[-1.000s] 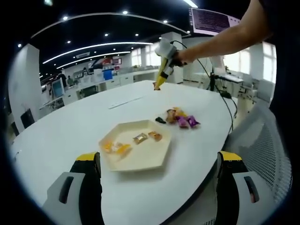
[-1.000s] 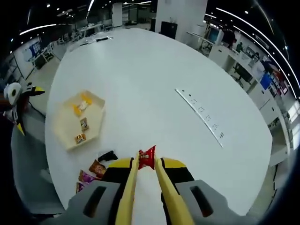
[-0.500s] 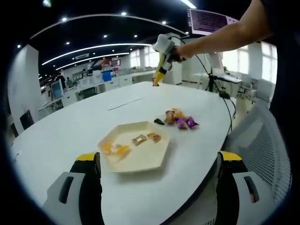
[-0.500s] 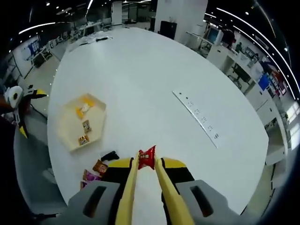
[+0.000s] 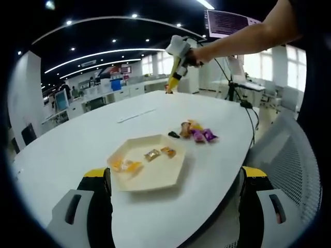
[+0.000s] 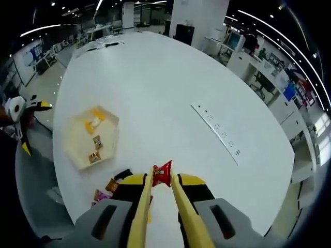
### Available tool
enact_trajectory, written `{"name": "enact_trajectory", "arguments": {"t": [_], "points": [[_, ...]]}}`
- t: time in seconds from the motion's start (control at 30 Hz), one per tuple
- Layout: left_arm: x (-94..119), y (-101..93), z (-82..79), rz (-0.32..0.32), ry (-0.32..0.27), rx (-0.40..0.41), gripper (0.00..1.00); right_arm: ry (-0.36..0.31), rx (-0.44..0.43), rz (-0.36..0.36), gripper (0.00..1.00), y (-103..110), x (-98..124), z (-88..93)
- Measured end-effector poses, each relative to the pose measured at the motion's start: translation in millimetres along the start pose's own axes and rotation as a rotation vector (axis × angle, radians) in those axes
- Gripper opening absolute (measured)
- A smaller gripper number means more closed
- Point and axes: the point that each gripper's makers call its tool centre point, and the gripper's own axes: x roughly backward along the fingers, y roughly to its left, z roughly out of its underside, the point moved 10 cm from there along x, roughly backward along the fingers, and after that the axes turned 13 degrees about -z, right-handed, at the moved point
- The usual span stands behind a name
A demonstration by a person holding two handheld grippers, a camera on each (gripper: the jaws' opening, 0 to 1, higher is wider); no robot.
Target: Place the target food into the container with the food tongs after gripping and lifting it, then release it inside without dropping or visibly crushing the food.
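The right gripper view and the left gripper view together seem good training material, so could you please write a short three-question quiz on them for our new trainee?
1. True or false: the red snack packet already lies in the hexagonal tray.
2. What holds the red snack packet? A) the yellow tongs B) the left gripper C) nothing
3. How many wrapped snacks lie in the hexagonal tray, by the left gripper view?

Key
1. False: it is held well above the white table.
2. A: the right gripper squeezes the yellow tongs shut on it.
3. Four.
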Motion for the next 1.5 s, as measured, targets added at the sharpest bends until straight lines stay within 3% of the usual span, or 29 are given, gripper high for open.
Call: {"name": "enact_trajectory", "arguments": {"t": [0.77,1.5], "points": [[1.9,-0.8,-2.5,-0.002,-0.027,-0.011,0.99,-0.036,0.025,-0.025,0.22,43.1,-20.5,-27.8],[2.4,-0.1,-3.4,-0.009,-0.035,-0.006,0.99,-0.055,0.059,-0.105,0.22,88.4,-61.9,-48.7]]}}
